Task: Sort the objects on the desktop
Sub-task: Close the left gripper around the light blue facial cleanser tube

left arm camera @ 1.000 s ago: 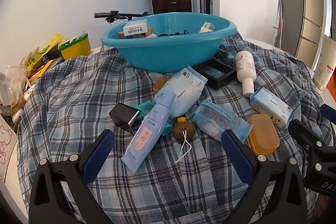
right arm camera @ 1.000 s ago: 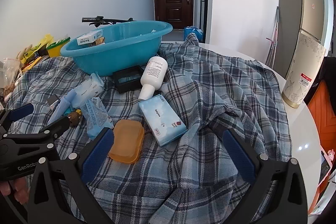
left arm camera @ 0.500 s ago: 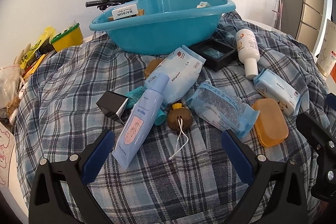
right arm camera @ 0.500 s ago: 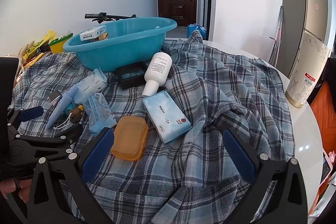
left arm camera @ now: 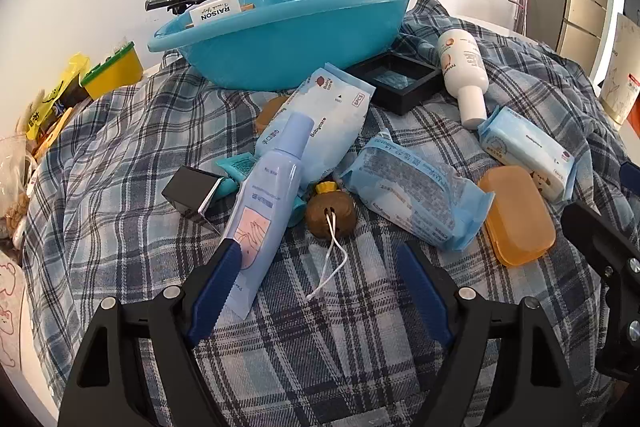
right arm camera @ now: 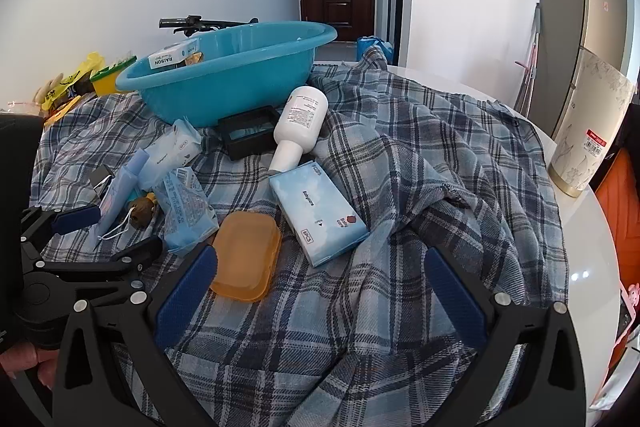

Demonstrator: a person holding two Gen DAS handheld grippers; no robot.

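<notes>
A blue basin (left arm camera: 288,39) holding small boxes stands at the back of the plaid cloth; it also shows in the right wrist view (right arm camera: 224,75). In front lie a lilac tube (left arm camera: 268,203), a brown pouch with a white string (left arm camera: 330,215), wipe packs (left arm camera: 412,195), an orange soap case (left arm camera: 516,215), a white bottle (left arm camera: 464,67) and a black tray (left arm camera: 400,81). My left gripper (left arm camera: 320,287) is open and empty, low over the cloth, its left pad over the tube's end. My right gripper (right arm camera: 320,291) is open and empty, near the orange case (right arm camera: 246,255) and a wipe pack (right arm camera: 316,211).
Yellow tubs and bags (left arm camera: 112,75) sit at the table's left edge. A patterned paper cylinder (right arm camera: 588,131) stands at the right on the white table (right arm camera: 584,259). The plaid cloth (right arm camera: 420,155) is bunched into folds on the right. A fridge (right arm camera: 580,7) stands behind.
My left gripper has moved forward and down toward the tube and pouch, and its jaws have narrowed. The right gripper has shifted slightly; the objects lie as before.
</notes>
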